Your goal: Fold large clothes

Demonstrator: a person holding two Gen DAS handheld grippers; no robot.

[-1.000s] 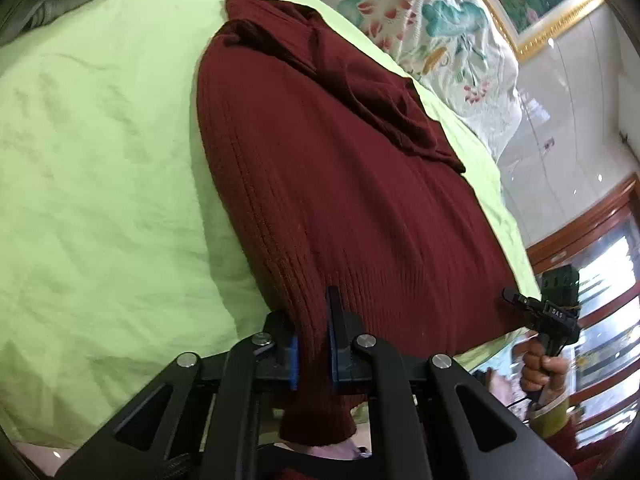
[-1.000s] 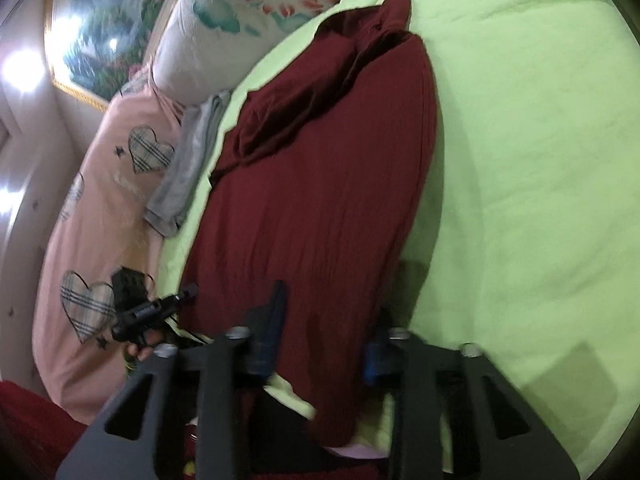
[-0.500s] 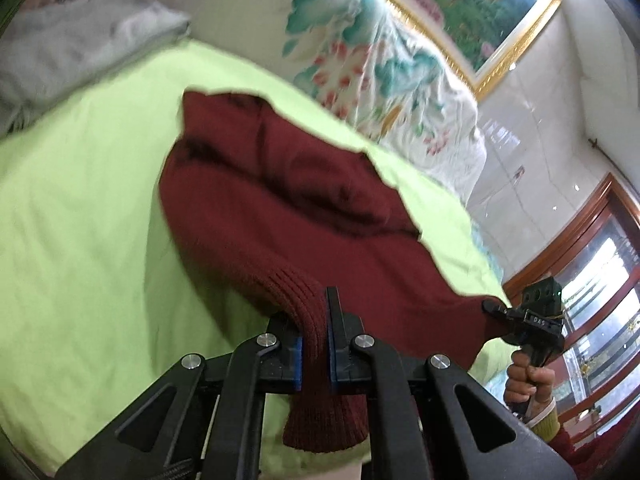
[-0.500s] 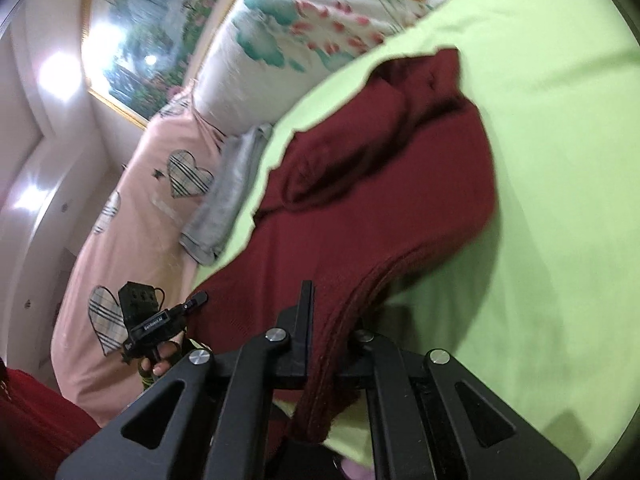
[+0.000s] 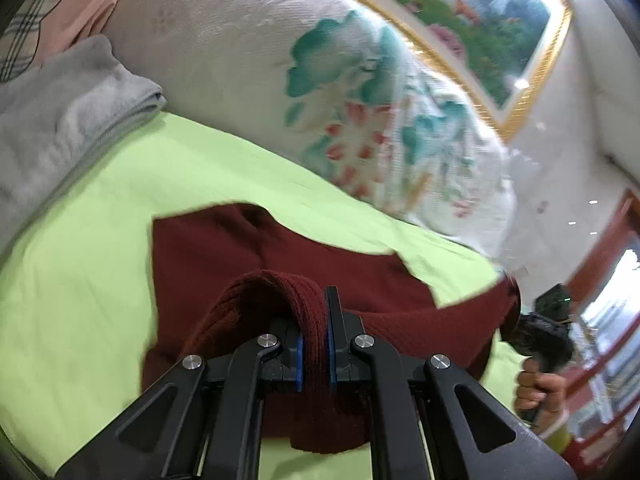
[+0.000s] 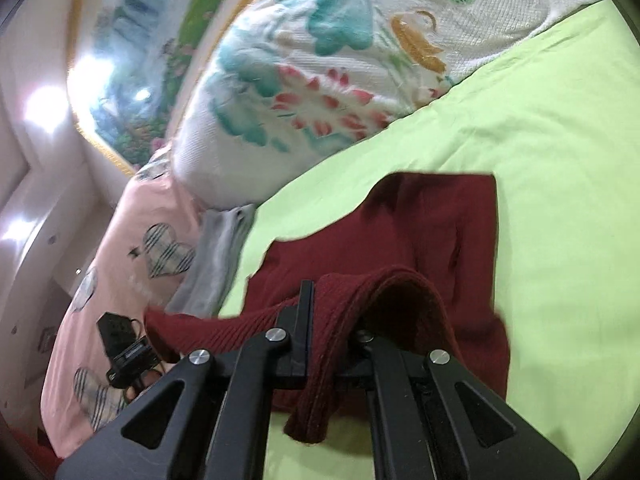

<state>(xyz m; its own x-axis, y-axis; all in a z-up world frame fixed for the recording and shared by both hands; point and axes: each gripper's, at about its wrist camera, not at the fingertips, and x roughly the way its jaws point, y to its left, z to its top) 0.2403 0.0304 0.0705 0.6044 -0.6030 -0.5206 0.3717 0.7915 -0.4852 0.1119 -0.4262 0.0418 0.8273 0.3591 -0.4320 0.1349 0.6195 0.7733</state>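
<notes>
A dark red knit sweater (image 5: 224, 256) lies on a lime green bed sheet (image 5: 80, 272). My left gripper (image 5: 314, 340) is shut on the sweater's ribbed hem and holds it lifted over the rest of the garment. My right gripper (image 6: 330, 332) is shut on the other end of the same ribbed hem (image 6: 384, 280), also lifted. The hem stretches between the two grippers. The far part of the sweater (image 6: 440, 216) still lies flat on the sheet. The right gripper also shows in the left wrist view (image 5: 544, 332), and the left gripper in the right wrist view (image 6: 128, 352).
A white floral quilt (image 5: 320, 92) is rolled along the far side of the bed. A folded grey garment (image 5: 60, 128) lies by a pink heart-print pillow (image 6: 132, 264). A framed painting (image 5: 480, 20) hangs on the wall behind.
Both grippers have lifted the hem and carried it forward toward the far end of the sweater. The right gripper closed on the hem during this time. The flat part now looks shorter.
</notes>
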